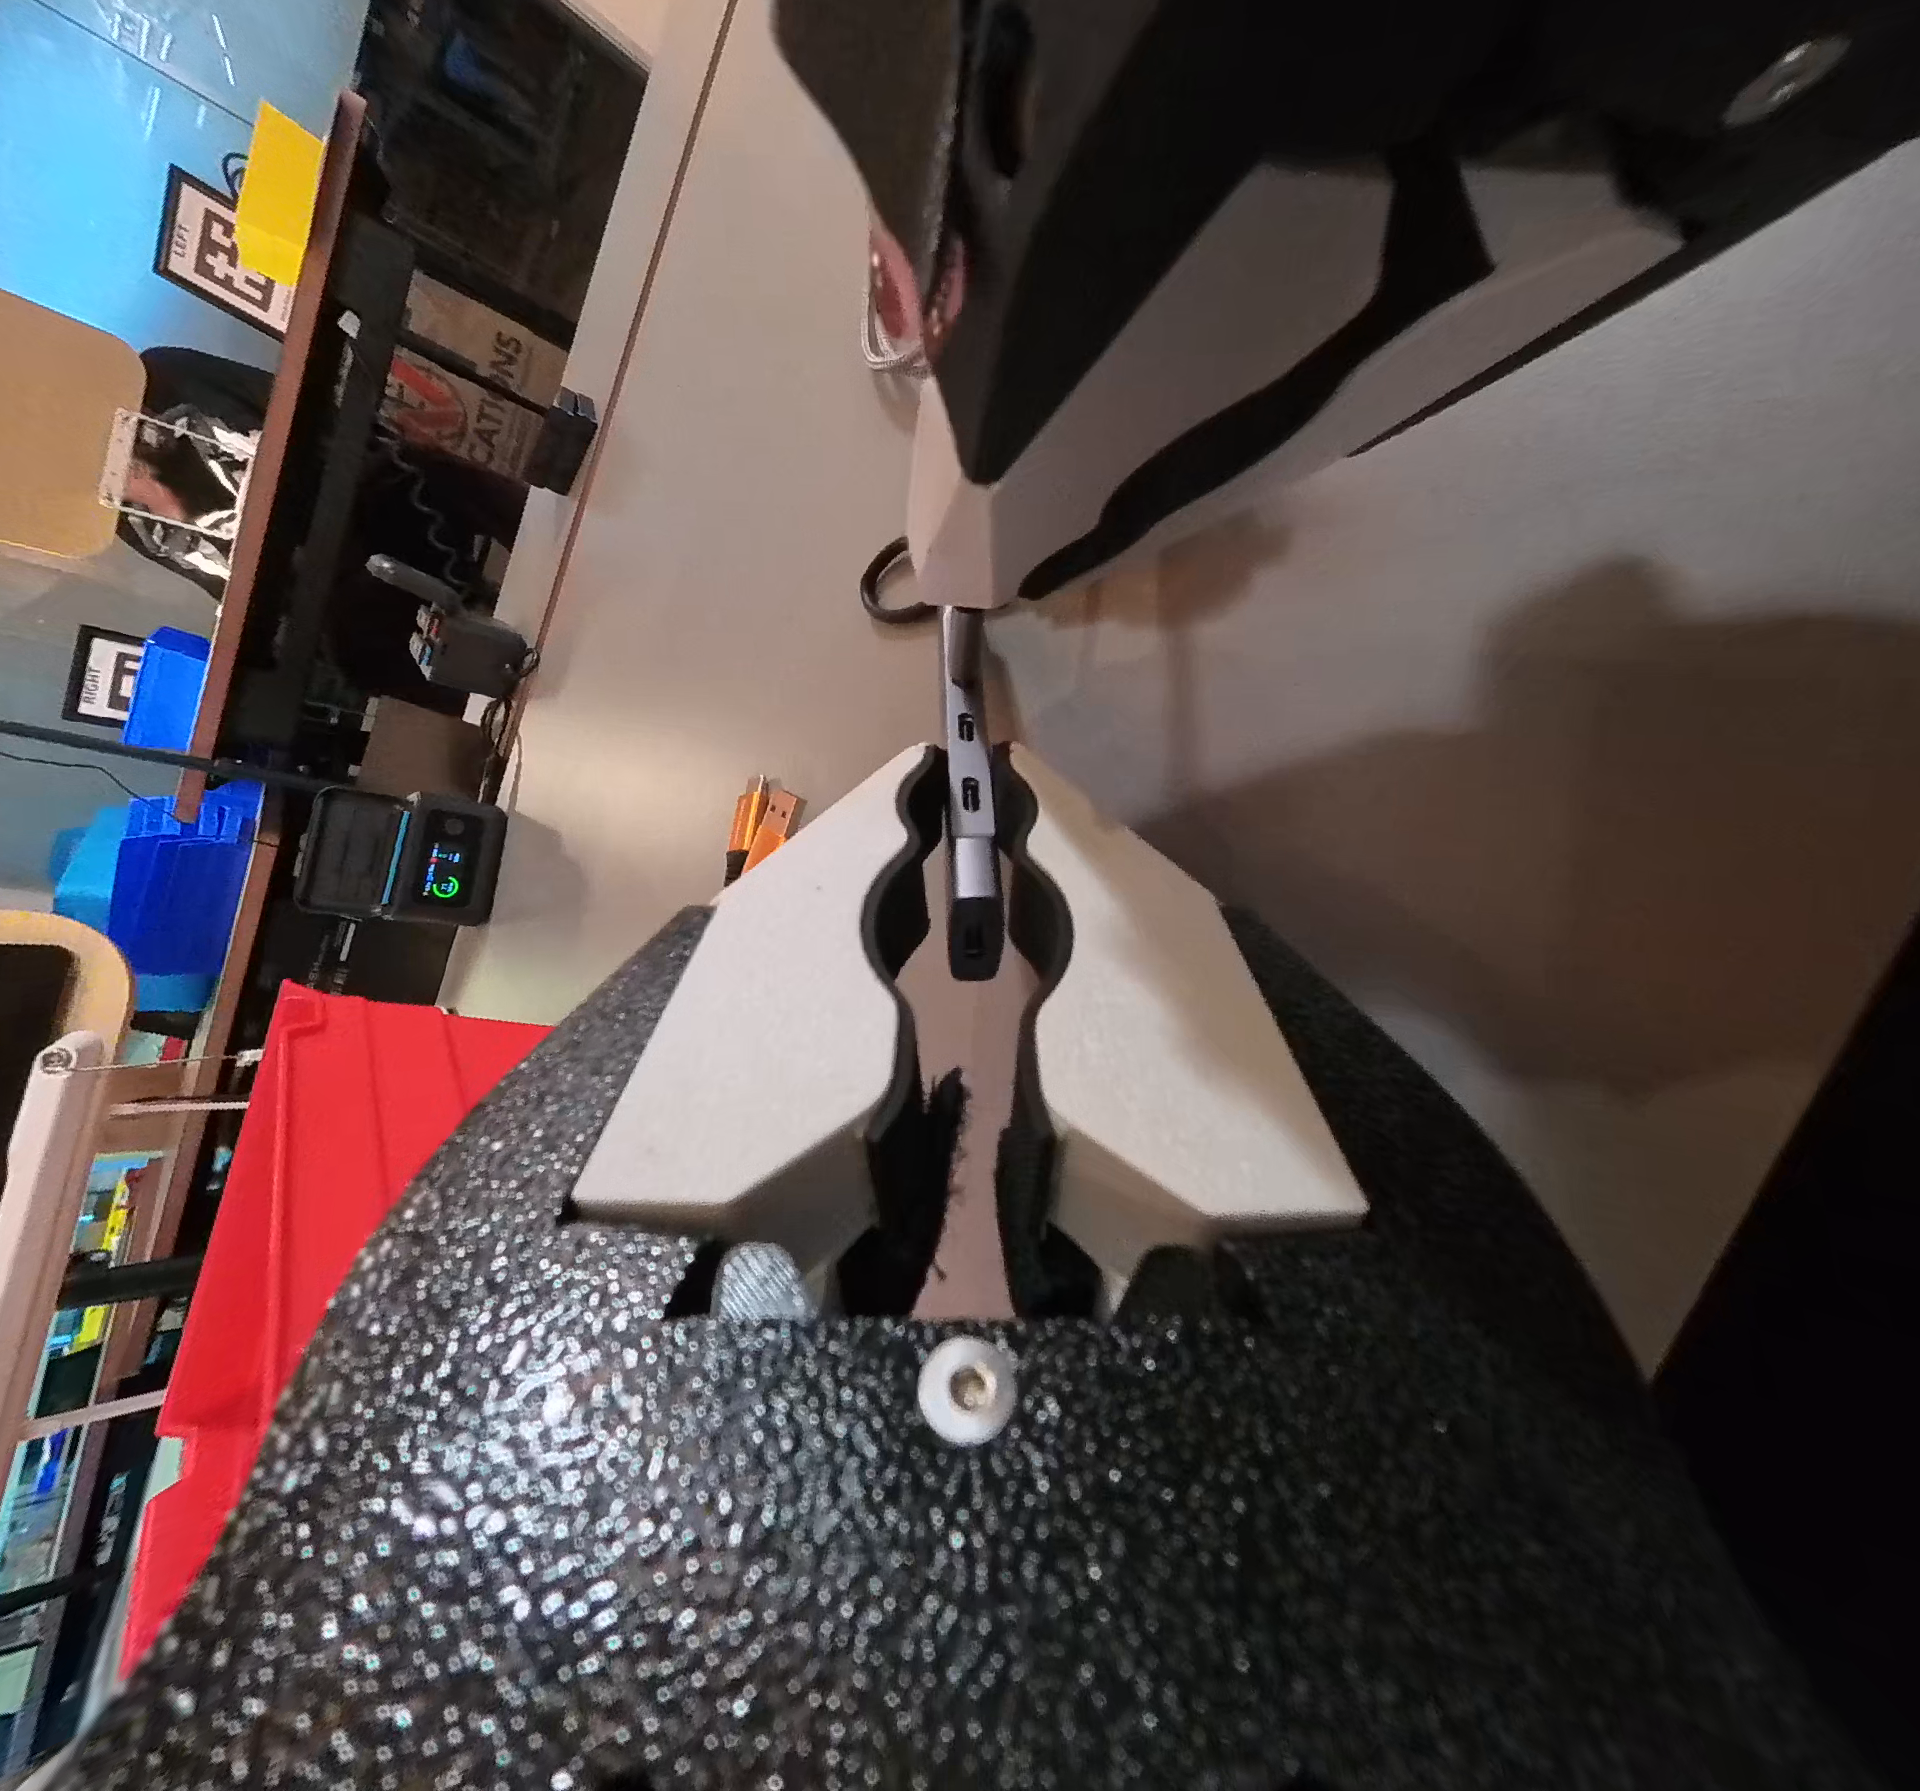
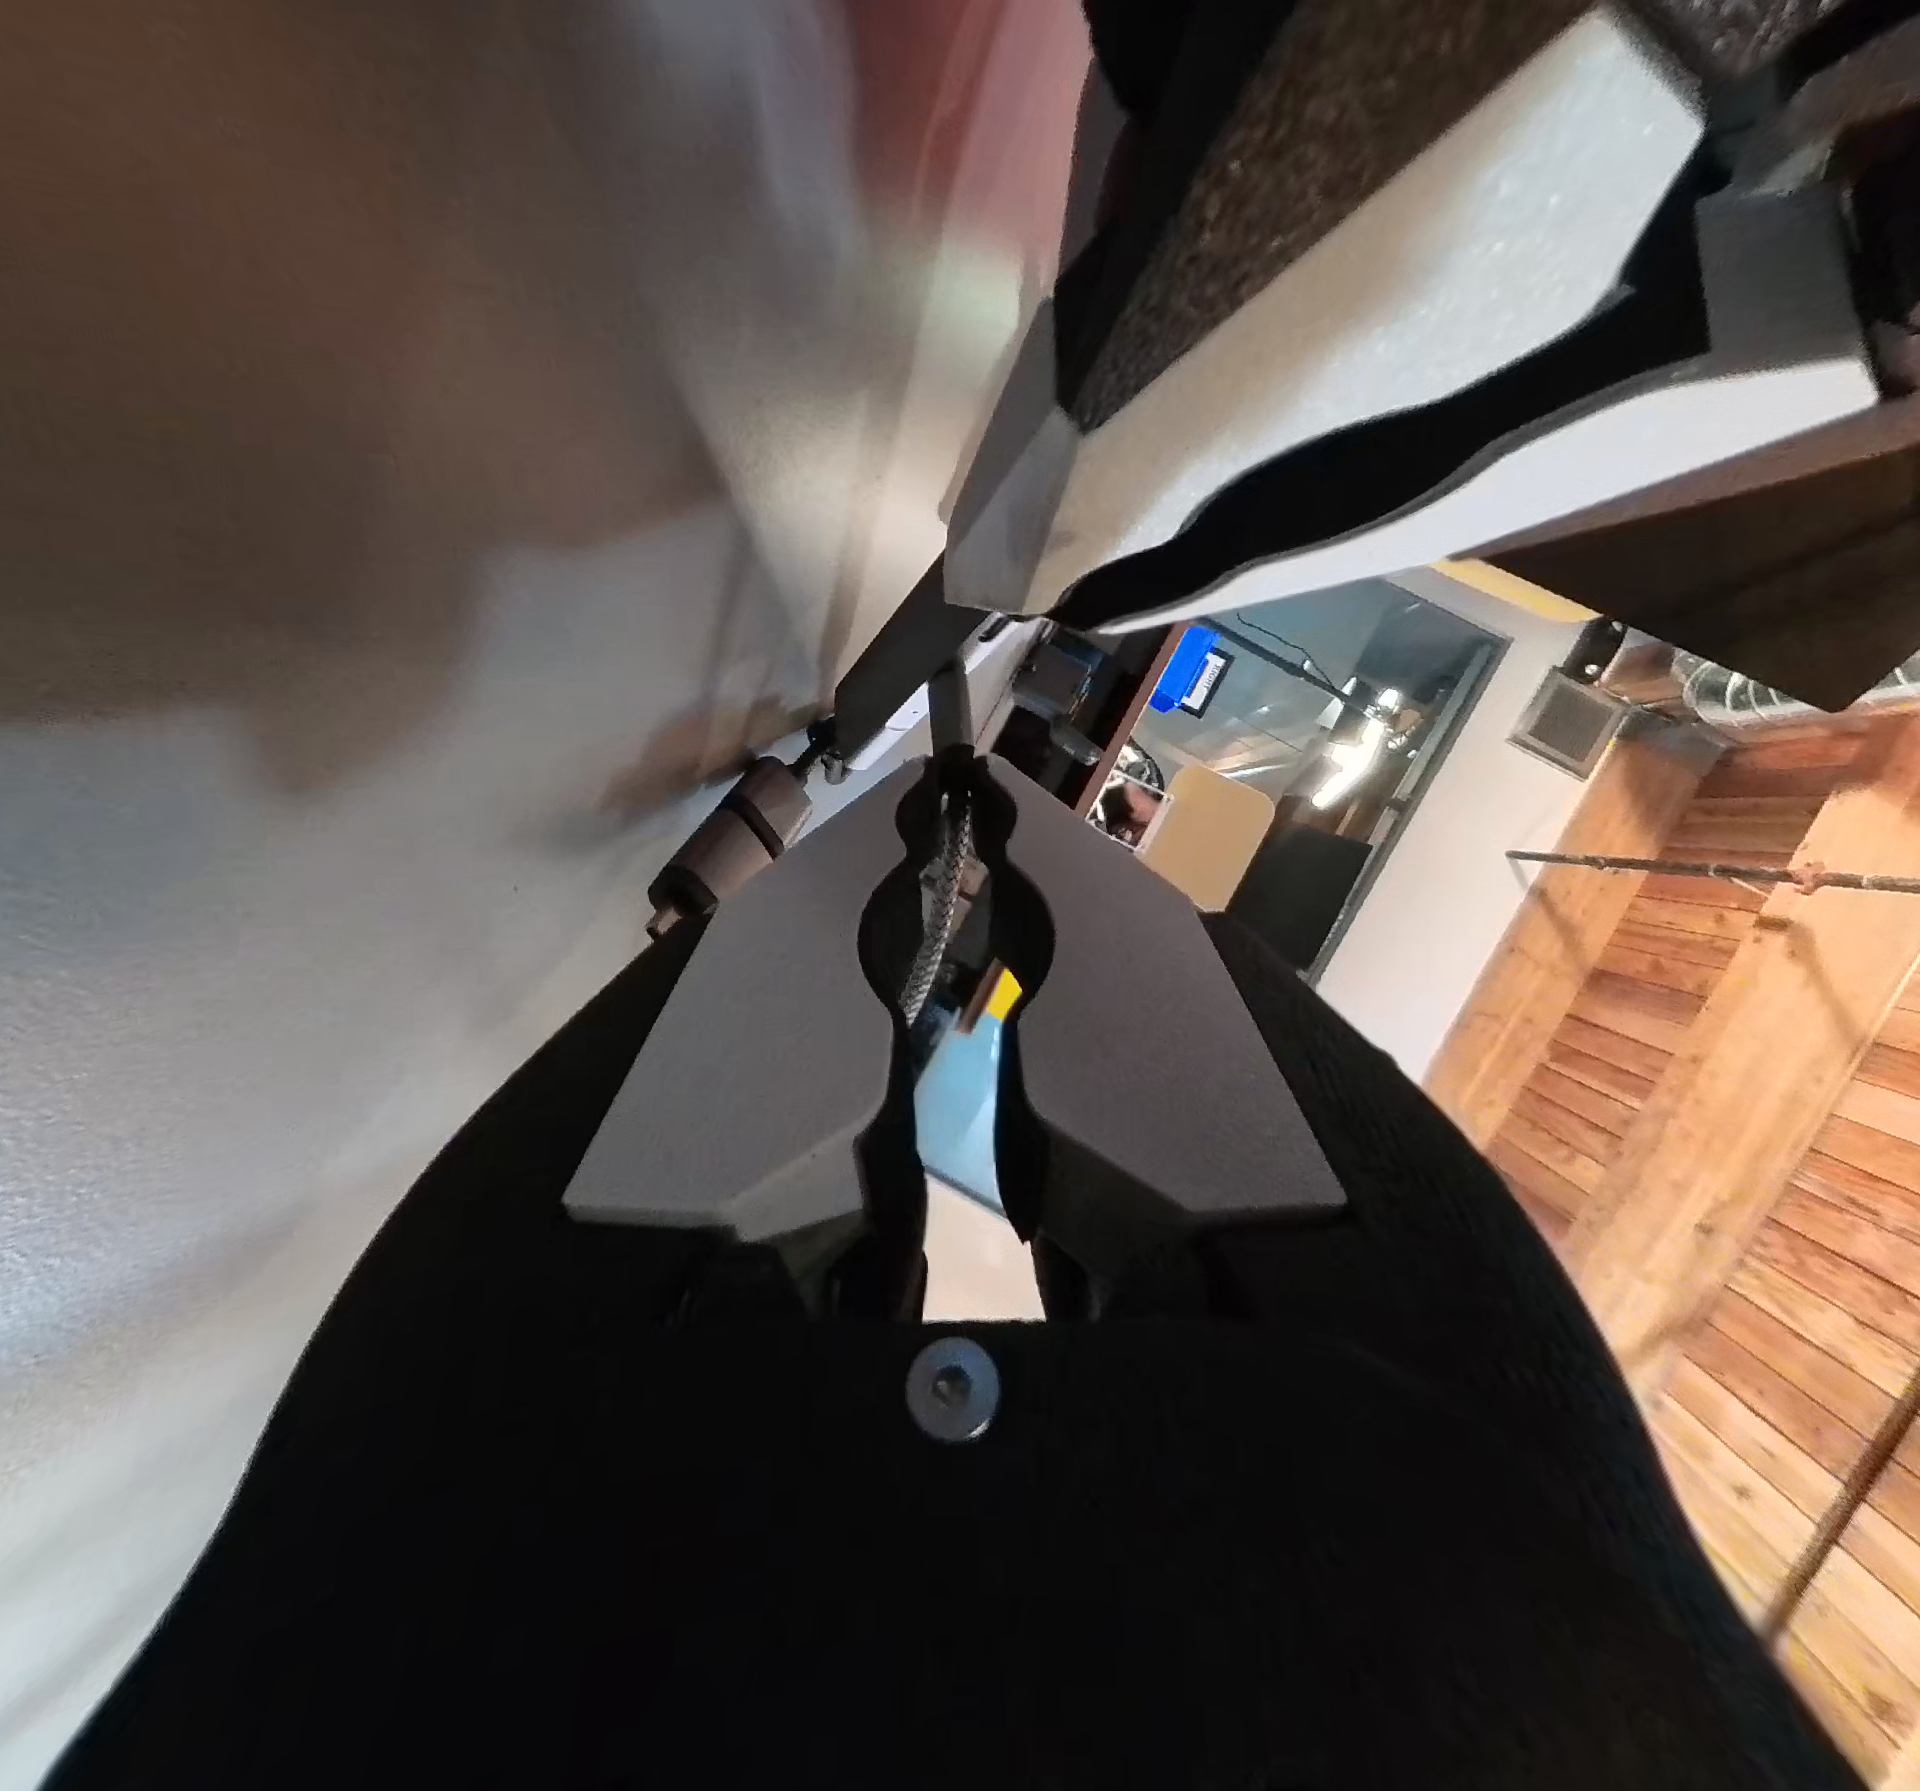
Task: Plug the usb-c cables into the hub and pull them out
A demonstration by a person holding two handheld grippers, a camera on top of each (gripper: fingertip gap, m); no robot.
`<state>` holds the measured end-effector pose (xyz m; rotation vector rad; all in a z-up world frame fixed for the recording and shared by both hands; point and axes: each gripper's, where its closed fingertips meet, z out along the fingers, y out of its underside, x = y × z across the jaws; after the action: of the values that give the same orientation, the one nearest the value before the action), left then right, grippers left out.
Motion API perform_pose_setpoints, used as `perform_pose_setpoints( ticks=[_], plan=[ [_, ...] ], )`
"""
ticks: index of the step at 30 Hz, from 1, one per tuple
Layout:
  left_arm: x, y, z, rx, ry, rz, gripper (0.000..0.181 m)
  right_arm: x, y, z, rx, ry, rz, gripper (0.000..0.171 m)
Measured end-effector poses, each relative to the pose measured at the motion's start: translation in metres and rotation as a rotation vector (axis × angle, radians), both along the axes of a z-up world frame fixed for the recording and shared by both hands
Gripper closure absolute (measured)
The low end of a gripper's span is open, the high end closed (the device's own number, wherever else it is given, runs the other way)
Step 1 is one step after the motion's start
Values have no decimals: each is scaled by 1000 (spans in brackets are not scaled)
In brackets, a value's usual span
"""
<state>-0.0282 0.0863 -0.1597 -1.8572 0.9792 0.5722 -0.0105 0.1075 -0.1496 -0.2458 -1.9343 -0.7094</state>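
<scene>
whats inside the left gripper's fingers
The grey hub sits clamped in the left gripper, two side ports showing. Its far end is covered by the right gripper.

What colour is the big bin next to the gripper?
Red bin; the left wrist view shows it best.

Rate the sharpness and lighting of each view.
Left wrist view: sharp on the hub in the left gripper, with shadows on the table. Right wrist view: left half smeared by blur, right gripper dark, cable fairly crisp.
</scene>
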Motion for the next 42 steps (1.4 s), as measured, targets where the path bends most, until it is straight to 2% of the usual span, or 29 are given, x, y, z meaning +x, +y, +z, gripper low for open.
perform_pose_setpoints(
  ticks=[1, 4, 7, 8, 10, 14, 16, 17, 18, 23, 28, 33, 36, 42],
  plan=[
    [0, 0, 0, 0, -9, -2, 173, 0, 0, 0, -11, 4, 0, 169],
    [-2, 2, -1, 7, -6, -19, 173, -2, 0, -1, -41, 15, 9, 168],
    [-4, 4, 2, 90, -75, -70, 174, -4, 1, -3, -172, 67, 31, 168],
    [-3, 3, 6, 133, -124, -92, 168, -5, 0, -4, -237, 89, 35, 168],
    [-5, -1, 11, 164, -128, -131, 146, -5, 1, -2, -344, 125, 40, 168],
    [-5, -5, 10, 177, -147, -190, 144, -4, -3, 2, -499, 166, 70, 168],
    [1, -7, 14, 224, -138, -236, 153, -4, -6, 1, -544, 168, 90, 168],
    [2, -7, 15, 243, -130, -242, 166, -3, -6, 1, -555, 168, 95, 168],
    [3, -6, 13, 242, -118, -245, 171, -3, -6, 0, -567, 165, 94, 168],
    [2, -3, 8, 241, -57, -232, 172, -2, -6, -1, -601, 161, 105, 168],
    [6, -1, 5, 209, -52, -237, 173, 9, -7, 1, -767, 90, 66, 168],
    [8, 3, 3, 236, 46, -238, 174, 29, -2, 53, -1111, 159, 5, 156],
    [9, 4, 2, 241, 68, -244, 173, 13, 1, 76, -1250, 191, -50, 155],
    [12, 5, -2, 274, 192, -251, 174, -56, 17, 58, -1306, 38, -170, 151]
  ],
)
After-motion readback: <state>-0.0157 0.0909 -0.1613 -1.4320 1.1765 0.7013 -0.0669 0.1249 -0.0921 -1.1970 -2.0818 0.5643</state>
